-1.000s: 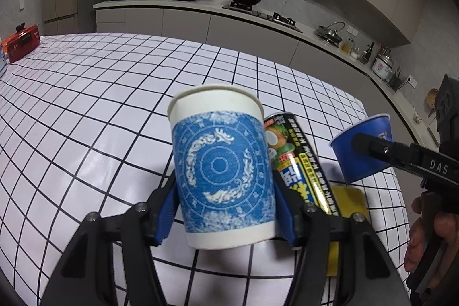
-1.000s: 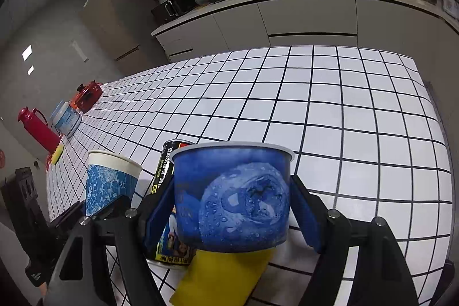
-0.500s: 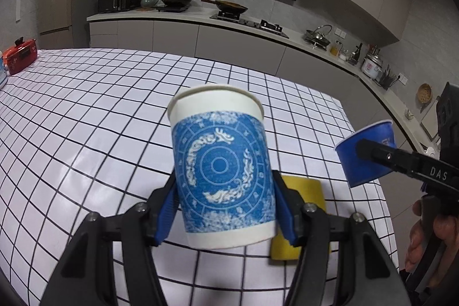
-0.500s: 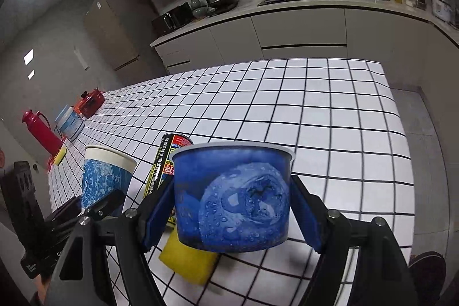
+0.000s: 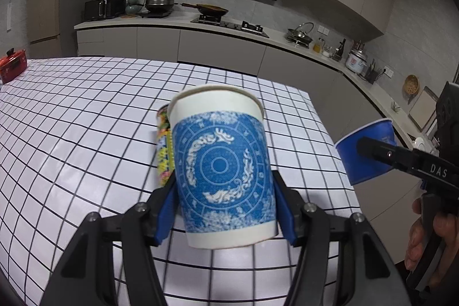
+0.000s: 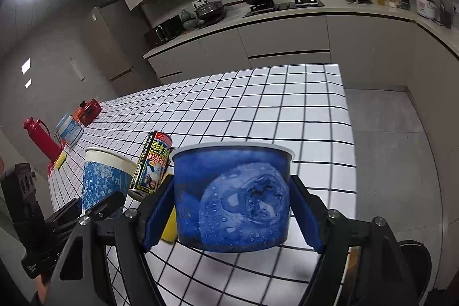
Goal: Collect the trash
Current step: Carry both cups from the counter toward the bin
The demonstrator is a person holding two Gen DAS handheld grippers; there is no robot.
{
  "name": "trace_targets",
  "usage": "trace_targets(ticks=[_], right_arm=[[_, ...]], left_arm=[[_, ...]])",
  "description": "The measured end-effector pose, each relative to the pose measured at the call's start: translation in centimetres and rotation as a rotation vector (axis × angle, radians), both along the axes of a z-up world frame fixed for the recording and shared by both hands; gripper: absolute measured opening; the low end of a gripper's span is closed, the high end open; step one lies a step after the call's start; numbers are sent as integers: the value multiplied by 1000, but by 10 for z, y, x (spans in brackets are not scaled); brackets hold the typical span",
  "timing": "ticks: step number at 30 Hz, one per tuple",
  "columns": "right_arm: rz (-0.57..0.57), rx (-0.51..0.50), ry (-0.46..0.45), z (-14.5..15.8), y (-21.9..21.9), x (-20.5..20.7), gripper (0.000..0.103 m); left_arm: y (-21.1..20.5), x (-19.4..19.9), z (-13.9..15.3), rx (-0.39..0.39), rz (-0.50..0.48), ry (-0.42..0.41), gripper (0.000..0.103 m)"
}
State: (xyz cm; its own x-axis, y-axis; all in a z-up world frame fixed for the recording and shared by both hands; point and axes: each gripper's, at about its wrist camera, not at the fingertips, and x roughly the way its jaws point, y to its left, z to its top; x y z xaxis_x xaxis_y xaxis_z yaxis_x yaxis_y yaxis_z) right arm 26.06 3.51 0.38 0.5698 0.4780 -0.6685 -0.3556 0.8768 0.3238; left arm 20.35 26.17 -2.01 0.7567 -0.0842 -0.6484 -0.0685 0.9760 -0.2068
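My left gripper is shut on a white paper cup with a blue round pattern, held upright above the checked table. My right gripper is shut on a short blue paper bowl, also lifted off the table. In the left wrist view that bowl shows at the right, and a hand grips the handle. A drink can stands on the table between the two; its edge peeks out behind the cup. A yellow sponge lies partly hidden behind the bowl.
At the table's far left stand a red flask, a blue-and-white tin and a red pot. The table's right edge drops to grey floor. A kitchen counter with a stove runs behind.
Both grippers have pulled back from the table and risen a little with their cup and bowl. The can and sponge stay on the table and now look farther off.
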Motion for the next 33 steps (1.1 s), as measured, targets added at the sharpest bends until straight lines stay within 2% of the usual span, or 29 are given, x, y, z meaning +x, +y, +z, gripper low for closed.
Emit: trace_targets(ticks=[20, 33], right_arm=[[-165, -12, -31, 22, -149, -43, 78], [-261, -38, -17, 13, -235, -70, 78]], left_arm=[[-132, -9, 11, -12, -196, -28, 61], [-215, -18, 6, -14, -303, -15, 61]])
